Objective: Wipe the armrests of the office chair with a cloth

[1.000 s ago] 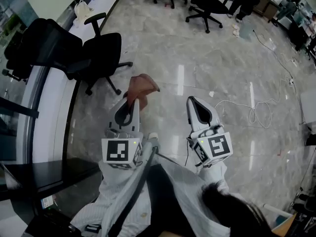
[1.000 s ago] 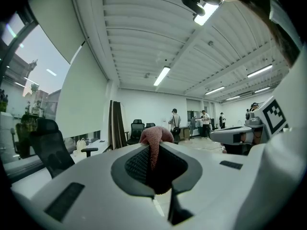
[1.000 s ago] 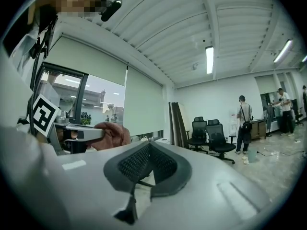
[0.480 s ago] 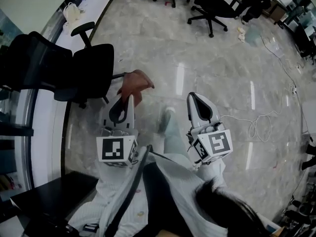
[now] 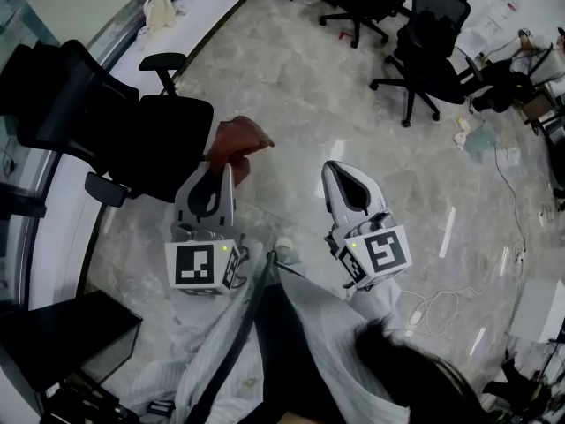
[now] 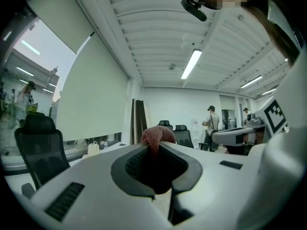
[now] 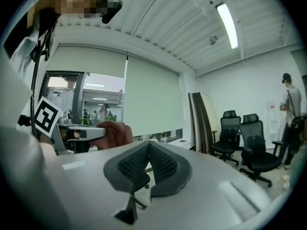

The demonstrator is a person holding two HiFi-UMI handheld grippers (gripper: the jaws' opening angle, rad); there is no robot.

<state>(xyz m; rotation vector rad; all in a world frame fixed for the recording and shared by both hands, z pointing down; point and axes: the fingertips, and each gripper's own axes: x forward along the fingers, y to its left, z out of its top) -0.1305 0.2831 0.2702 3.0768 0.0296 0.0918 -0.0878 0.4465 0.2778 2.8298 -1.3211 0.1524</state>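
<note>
while the left gripper (image 5: 224, 170) is pinching the reddish-brown cloth (image 5: 238, 142) at its jaw tips, part of that cloth is sitting out of sight in the dark jaw hollow. in the left gripper view only a rounded lump is poking above the tips. the office chair (image 5: 168, 140) is hiding its own base under the seat, and its backrest is running off the left edge of the head view. the right gripper (image 5: 329, 168) is holding its jaws pressed together on nothing, beside the left one.

compared with half a second ago, the chair is lying closer to the grippers. its seat is now showing just beside the cloth, a second armrest (image 5: 104, 189) is coming into view at lower left, and the other chairs (image 5: 433, 38) are sitting further right.

the cloth is trailing up and slightly right from the tips, its long axis roughly following the gripper's line. the chair is facing right in the head view, and the far armrest (image 5: 162, 60) is lying with its pad lengthwise left to right.
</note>
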